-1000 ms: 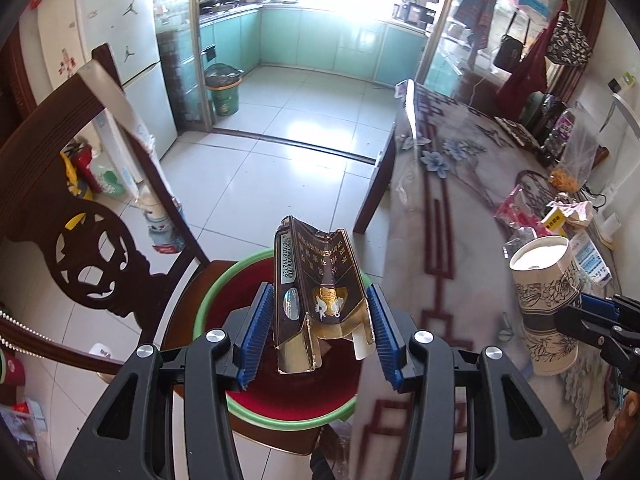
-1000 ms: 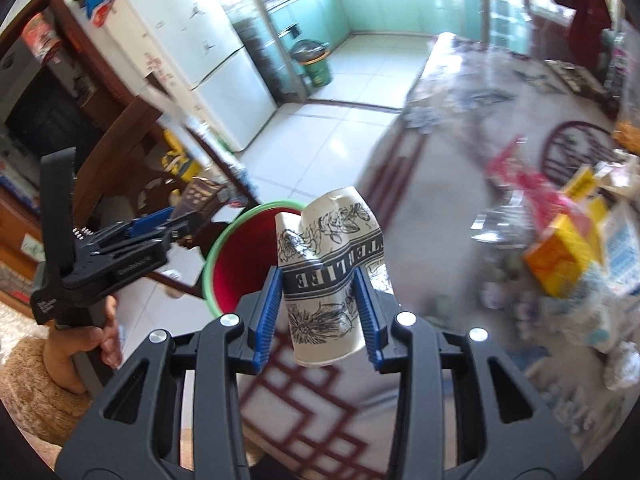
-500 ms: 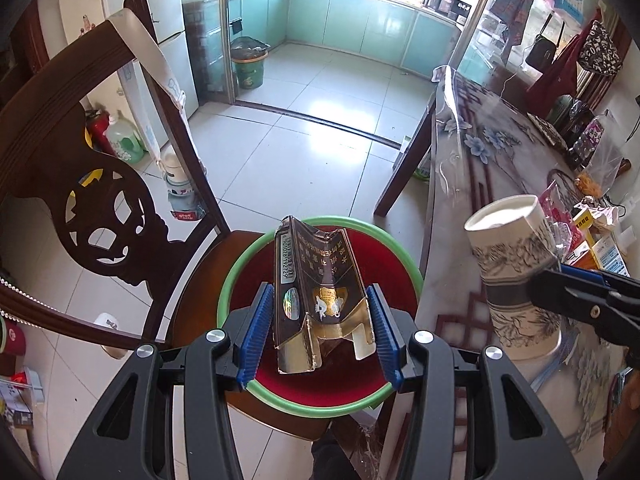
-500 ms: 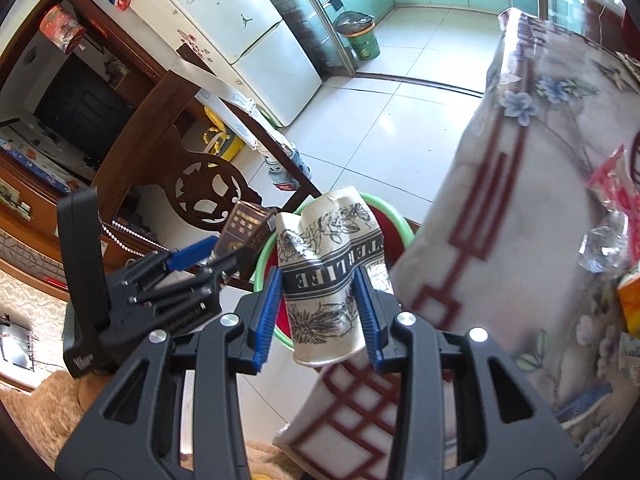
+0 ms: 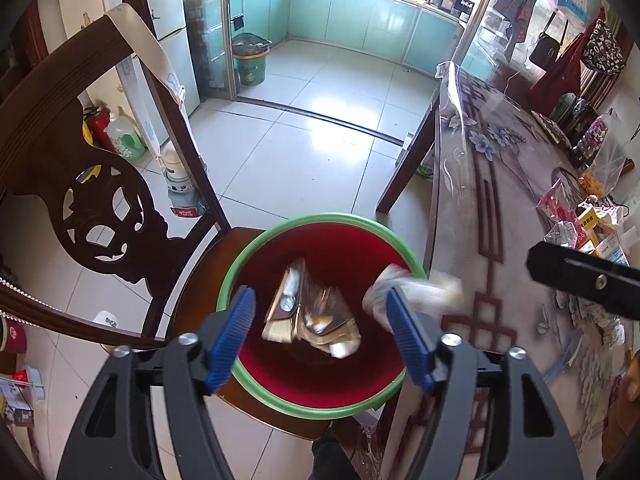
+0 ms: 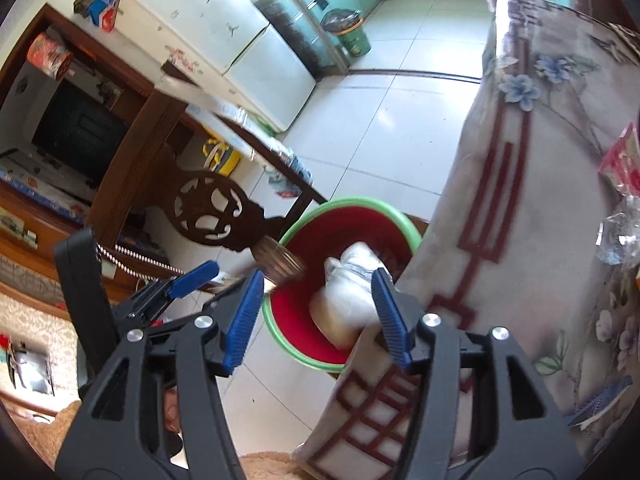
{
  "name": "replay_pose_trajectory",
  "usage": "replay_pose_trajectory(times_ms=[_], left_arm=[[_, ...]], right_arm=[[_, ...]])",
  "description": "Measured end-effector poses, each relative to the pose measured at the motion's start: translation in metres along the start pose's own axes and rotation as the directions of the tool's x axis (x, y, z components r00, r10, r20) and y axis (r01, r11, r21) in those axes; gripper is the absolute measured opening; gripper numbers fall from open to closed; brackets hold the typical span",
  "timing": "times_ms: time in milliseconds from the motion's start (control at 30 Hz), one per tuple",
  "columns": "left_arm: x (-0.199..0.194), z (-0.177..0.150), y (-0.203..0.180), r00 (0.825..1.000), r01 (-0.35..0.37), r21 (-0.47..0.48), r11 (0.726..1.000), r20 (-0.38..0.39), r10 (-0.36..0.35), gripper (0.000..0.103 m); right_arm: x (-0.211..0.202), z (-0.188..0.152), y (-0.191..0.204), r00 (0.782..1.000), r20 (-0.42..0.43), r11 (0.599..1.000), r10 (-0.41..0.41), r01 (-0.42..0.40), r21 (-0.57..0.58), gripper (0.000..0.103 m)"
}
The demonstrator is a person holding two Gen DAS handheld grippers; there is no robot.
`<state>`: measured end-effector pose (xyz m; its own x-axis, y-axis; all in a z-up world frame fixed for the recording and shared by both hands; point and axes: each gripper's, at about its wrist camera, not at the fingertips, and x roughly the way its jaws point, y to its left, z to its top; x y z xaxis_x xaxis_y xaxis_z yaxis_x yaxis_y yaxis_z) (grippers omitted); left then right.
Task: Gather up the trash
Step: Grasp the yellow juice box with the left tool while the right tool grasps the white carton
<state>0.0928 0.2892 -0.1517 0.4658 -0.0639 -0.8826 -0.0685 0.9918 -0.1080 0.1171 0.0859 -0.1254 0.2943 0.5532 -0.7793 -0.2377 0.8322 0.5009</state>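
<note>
Both grippers are pointing down over a red basin (image 5: 320, 376) with a green rim, which is sitting on a dark wooden chair (image 5: 100, 208) beside a cloth-covered table (image 5: 500, 208). The left gripper (image 5: 320, 332) is opening its jaws; the pads are touching nothing, and a crumpled gold-and-brown packet (image 5: 312, 316), blurred, is lying loose in the basin below them. The right gripper (image 6: 316, 316) is likewise opening its jaws, free of the blurred white paper cup (image 6: 352, 296), which is showing within the basin near the table-side rim.
</note>
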Motion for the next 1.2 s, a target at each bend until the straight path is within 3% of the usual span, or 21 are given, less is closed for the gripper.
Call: replay_pose_trajectory(times_ms=[200, 367, 500, 633, 767, 867, 1033, 1200], left_arm=[[-0.005, 0.006, -0.009, 0.999, 0.037, 0.009, 0.999, 0.004, -0.037, 0.069], [-0.019, 0.020, -0.039, 0.995, 0.082, 0.089, 0.993, 0.051, -0.086, 0.071], [-0.025, 0.029, -0.069, 0.988, 0.125, 0.149, 0.981, 0.074, -0.137, 0.076], [-0.021, 0.031, -0.099, 0.983, 0.163, 0.189, 0.968, 0.048, -0.175, 0.076], [-0.020, 0.028, -0.133, 0.979, 0.188, 0.236, 0.953, 0.033, -0.202, 0.081], [-0.021, 0.022, -0.158, 0.977, 0.197, 0.259, 0.946, 0.029, -0.211, 0.084], [-0.015, 0.009, -0.203, 0.975, 0.219, 0.236, 0.947, -0.017, -0.222, 0.084], [-0.005, -0.004, -0.252, 0.966, 0.256, 0.189, 0.948, -0.075, -0.246, 0.084]], right_arm=[[-0.053, -0.005, -0.006, 0.988, 0.128, 0.996, -0.084, 0.089, -0.032, 0.054], [-0.105, -0.022, -0.030, 0.956, 0.227, 0.983, -0.184, 0.185, 0.015, 0.059], [-0.123, -0.043, -0.064, 0.934, 0.229, 0.961, -0.273, 0.256, 0.104, 0.060], [-0.146, -0.062, -0.104, 0.911, 0.227, 0.930, -0.344, 0.297, 0.217, 0.060], [-0.185, -0.075, -0.152, 0.867, 0.235, 0.877, -0.438, 0.355, 0.324, 0.060], [-0.204, -0.073, -0.194, 0.846, 0.215, 0.838, -0.487, 0.385, 0.387, 0.060], [-0.203, -0.052, -0.264, 0.859, 0.147, 0.817, -0.491, 0.394, 0.421, 0.065], [-0.180, -0.044, -0.312, 0.915, 0.078, 0.852, -0.396, 0.334, 0.403, 0.066]])
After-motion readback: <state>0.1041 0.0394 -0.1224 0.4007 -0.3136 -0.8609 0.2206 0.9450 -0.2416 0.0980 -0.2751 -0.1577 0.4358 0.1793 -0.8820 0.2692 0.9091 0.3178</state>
